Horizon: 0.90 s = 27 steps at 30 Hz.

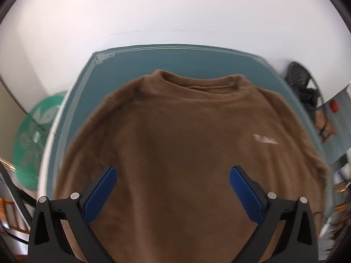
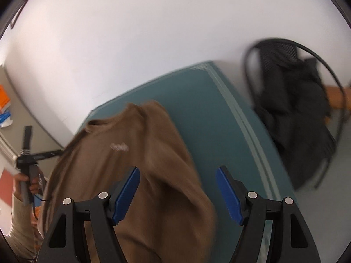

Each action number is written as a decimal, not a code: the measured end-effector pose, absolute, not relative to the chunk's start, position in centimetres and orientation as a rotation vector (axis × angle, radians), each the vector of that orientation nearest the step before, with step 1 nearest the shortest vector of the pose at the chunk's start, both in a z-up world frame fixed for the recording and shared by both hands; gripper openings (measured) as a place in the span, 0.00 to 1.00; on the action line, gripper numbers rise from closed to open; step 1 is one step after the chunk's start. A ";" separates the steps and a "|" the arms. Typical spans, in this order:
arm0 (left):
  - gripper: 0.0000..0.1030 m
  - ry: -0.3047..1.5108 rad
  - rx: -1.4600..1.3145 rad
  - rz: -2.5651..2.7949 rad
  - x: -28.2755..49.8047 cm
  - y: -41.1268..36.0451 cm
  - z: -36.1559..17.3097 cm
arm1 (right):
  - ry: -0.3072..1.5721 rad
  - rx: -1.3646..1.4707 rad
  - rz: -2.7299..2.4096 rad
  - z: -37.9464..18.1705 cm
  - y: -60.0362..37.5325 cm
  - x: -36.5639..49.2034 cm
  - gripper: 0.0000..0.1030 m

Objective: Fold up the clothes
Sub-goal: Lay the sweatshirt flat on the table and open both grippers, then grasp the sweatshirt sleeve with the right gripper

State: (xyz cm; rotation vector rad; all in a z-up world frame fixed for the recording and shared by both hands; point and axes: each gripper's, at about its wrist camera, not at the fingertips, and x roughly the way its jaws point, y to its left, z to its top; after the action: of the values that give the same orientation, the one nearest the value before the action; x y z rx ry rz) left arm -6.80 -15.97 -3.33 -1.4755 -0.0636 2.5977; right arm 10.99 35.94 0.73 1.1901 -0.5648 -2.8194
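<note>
White wall point(image 1: 175, 11), teal table point(image 2: 208, 120), black mesh chair point(image 2: 285, 54) with dark clothing draped.

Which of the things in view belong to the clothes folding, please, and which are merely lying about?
For the job:
brown sweater
teal cloth under it
left tongs, open
right tongs, open

Lying about:
black chair
dark garment on it
green round object

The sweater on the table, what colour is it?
Brown sweater, with a small white chest logo; clearest in the left wrist view.
</note>
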 end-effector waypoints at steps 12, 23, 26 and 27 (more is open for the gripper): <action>1.00 0.006 -1.512 2.528 -3.7 -8.4 -7.5 | -0.563 1.199 -2.808 -3.6 34.7 22.0 0.72; 1.00 -0.149 -1.584 2.560 -4.8 -11.3 -10.9 | -0.391 1.252 -2.812 -4.4 30.9 18.4 0.56; 1.00 -0.076 -1.543 2.583 -4.4 -10.8 -11.1 | -0.242 1.304 -2.860 -4.4 28.8 17.3 0.41; 1.00 -0.050 -1.530 2.595 -4.2 -10.6 -11.2 | -0.192 1.329 -2.881 -4.4 28.1 16.9 0.35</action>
State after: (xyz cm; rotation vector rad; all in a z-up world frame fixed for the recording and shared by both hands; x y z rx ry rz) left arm -4.23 -10.57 -11.23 -1.5298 -0.0501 2.5948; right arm 16.89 28.12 -4.44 1.3290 -0.1921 -2.8811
